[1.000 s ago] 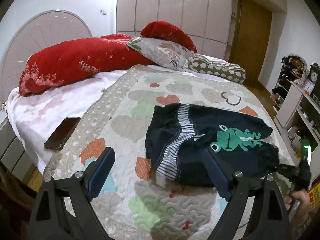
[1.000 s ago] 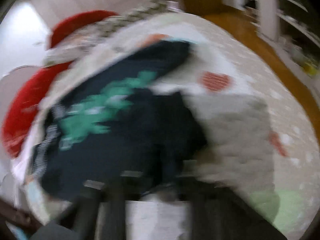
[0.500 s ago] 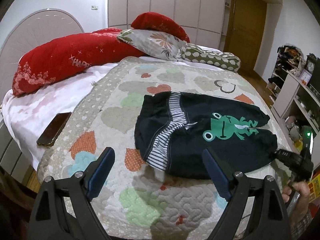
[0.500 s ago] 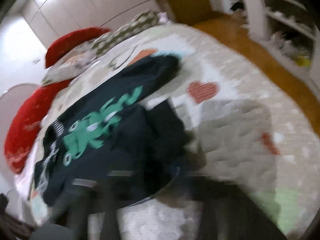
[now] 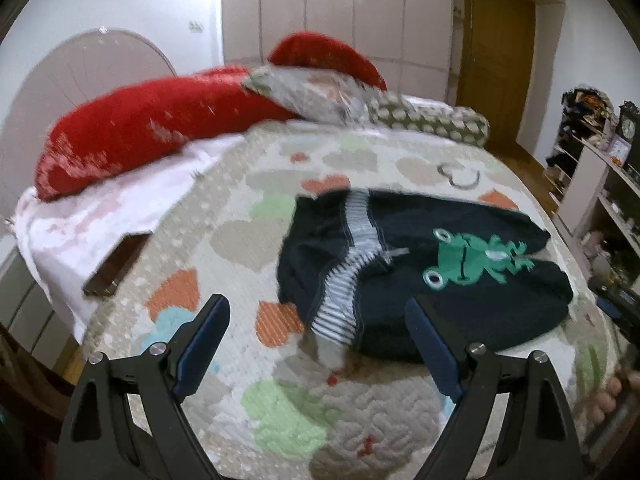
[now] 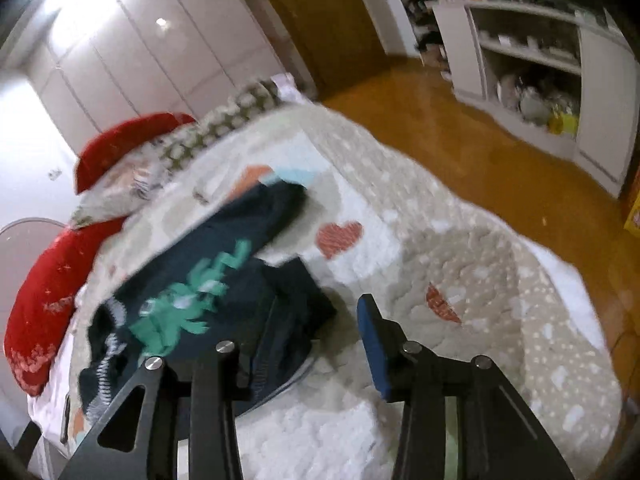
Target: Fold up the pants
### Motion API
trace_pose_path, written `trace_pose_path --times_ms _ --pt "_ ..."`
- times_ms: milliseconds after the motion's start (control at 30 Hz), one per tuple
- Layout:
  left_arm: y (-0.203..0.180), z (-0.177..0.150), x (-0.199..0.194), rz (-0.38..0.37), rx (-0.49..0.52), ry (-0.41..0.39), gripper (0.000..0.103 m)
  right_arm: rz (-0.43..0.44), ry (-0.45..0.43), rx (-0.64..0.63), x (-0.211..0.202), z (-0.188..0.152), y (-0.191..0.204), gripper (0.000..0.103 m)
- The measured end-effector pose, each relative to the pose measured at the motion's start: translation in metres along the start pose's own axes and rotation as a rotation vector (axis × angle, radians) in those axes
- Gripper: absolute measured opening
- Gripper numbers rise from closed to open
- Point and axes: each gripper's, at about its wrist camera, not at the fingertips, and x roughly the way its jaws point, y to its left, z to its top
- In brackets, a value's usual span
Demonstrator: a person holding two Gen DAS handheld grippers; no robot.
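Note:
Dark navy pants point(image 5: 460, 296) with a green frog print and a striped waistband lie crumpled on the quilted bed; they also show in the right wrist view point(image 6: 208, 304). My left gripper point(image 5: 318, 322) is open and empty, held above the quilt in front of the waistband. My right gripper point(image 6: 316, 320) is open, and its left finger overlaps the leg end of the pants without gripping them. The right gripper also shows at the right edge of the left wrist view point(image 5: 618, 304).
A dark phone point(image 5: 116, 266) lies on the white sheet at the bed's left edge. Red pillows point(image 5: 152, 132) and patterned cushions point(image 5: 428, 122) line the head of the bed. White shelves point(image 6: 532, 80) and wooden floor point(image 6: 500, 168) lie to the right.
The right gripper has let go of the pants' leg end, opened and drawn back. The left gripper has shifted slightly and stays open.

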Motion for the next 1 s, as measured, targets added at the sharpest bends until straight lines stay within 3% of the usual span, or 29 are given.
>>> trace_pose_path --times_ms 33,100,233,400,633,1000 --pt "-0.001 0.0 -0.007 0.021 0.001 -0.043 0.09 0.023 -0.018 -0.028 -0.008 -0.003 0.009 0.051" --pt "-0.004 0.0 -0.021 0.044 0.002 -0.133 0.103 0.071 -0.032 -0.095 -0.018 -0.011 0.029 0.055" --pt "-0.015 0.019 -0.033 0.003 0.054 -0.219 0.103 0.121 -0.023 -0.234 -0.023 -0.033 0.068 0.059" --pt "-0.029 0.035 -0.016 -0.064 0.074 -0.108 0.103 0.131 -0.006 -0.343 -0.021 -0.053 0.095 0.06" --pt "-0.038 -0.001 0.003 -0.046 0.073 0.027 0.103 0.124 0.026 -0.392 -0.02 -0.072 0.102 0.064" --pt "-0.045 -0.011 0.008 -0.074 0.094 0.087 0.103 0.116 0.067 -0.415 -0.014 -0.082 0.108 0.065"
